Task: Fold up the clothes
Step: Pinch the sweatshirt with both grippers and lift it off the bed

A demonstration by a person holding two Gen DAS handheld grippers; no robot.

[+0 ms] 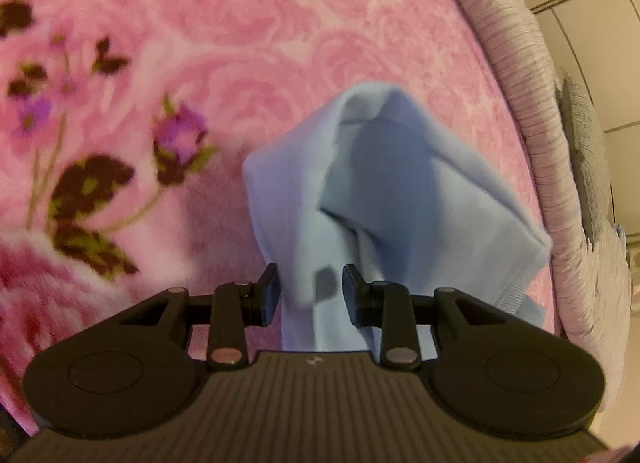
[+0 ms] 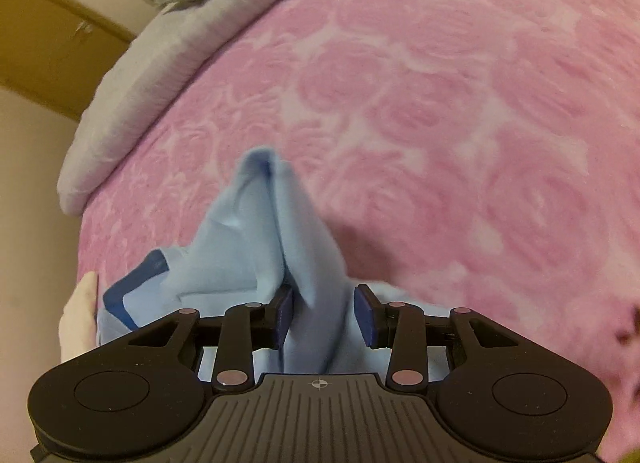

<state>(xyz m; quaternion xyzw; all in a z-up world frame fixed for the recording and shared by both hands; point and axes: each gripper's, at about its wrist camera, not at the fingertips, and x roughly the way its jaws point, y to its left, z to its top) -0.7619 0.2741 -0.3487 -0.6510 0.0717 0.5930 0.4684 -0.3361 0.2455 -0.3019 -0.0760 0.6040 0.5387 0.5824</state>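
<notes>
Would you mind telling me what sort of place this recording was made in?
Most likely a bedroom: a pink rose-patterned blanket covers a bed, a grey pillow lies along its edge, and cream cabinet doors stand behind. A light blue garment is being folded there.

Pink rose-patterned blanket [image 1: 280, 23] (purple flowers), light blue garment [image 1: 384, 183] on it
</notes>
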